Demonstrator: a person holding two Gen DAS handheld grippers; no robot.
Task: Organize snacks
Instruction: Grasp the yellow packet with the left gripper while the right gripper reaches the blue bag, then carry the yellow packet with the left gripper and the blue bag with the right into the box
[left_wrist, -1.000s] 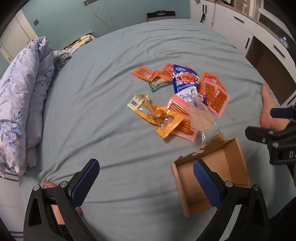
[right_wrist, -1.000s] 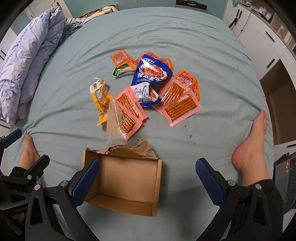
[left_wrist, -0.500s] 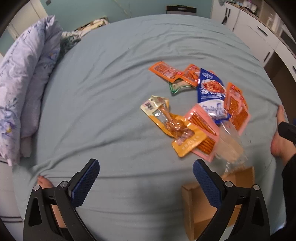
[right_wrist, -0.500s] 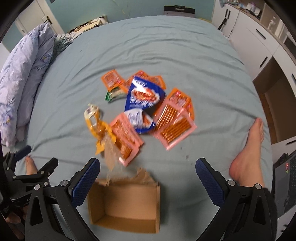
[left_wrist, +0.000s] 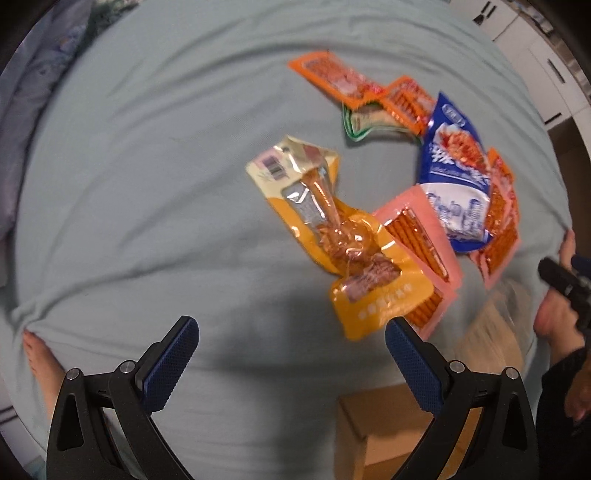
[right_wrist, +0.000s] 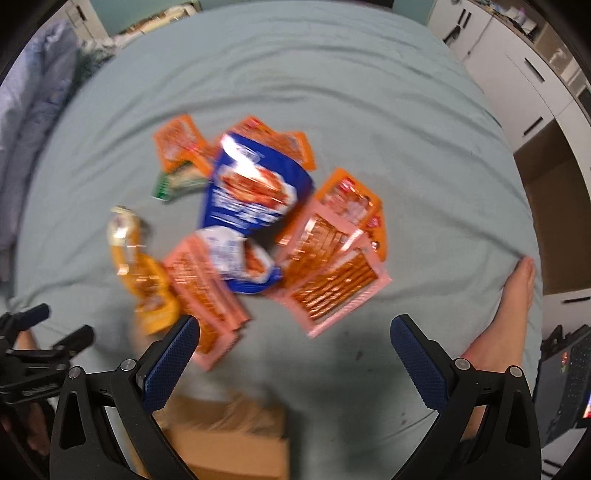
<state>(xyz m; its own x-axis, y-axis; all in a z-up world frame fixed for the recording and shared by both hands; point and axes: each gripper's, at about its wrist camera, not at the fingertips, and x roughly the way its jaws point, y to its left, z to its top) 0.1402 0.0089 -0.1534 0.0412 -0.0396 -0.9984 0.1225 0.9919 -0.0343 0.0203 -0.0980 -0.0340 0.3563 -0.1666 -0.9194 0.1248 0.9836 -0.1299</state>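
Several snack packets lie in a heap on a pale blue-green bed sheet (left_wrist: 147, 184). A yellow packet (left_wrist: 343, 251) lies nearest my left gripper (left_wrist: 288, 362), which hovers open just short of it. A blue bag (left_wrist: 454, 173) and pink stick packets (left_wrist: 421, 236) lie further right. My right gripper (right_wrist: 291, 365) is open too, above the pink packets (right_wrist: 332, 280) and the blue bag (right_wrist: 255, 192). An open cardboard box (left_wrist: 384, 432) sits at the near edge, also visible as the box (right_wrist: 229, 443) in the blurred right wrist view.
A person's bare feet (right_wrist: 513, 306) rest on the sheet at both sides, one foot (left_wrist: 40, 365) at the left. A floral pillow (right_wrist: 33, 110) lies far left. White cabinets (right_wrist: 528, 66) stand at the right, a laptop (right_wrist: 565, 380) at the lower right. A clear plastic wrapper (left_wrist: 491, 332) lies by the box.
Both grippers have moved forward and lower toward the snack heap, so the packets appear larger and the box has slid to the bottom edge. Both stay open.
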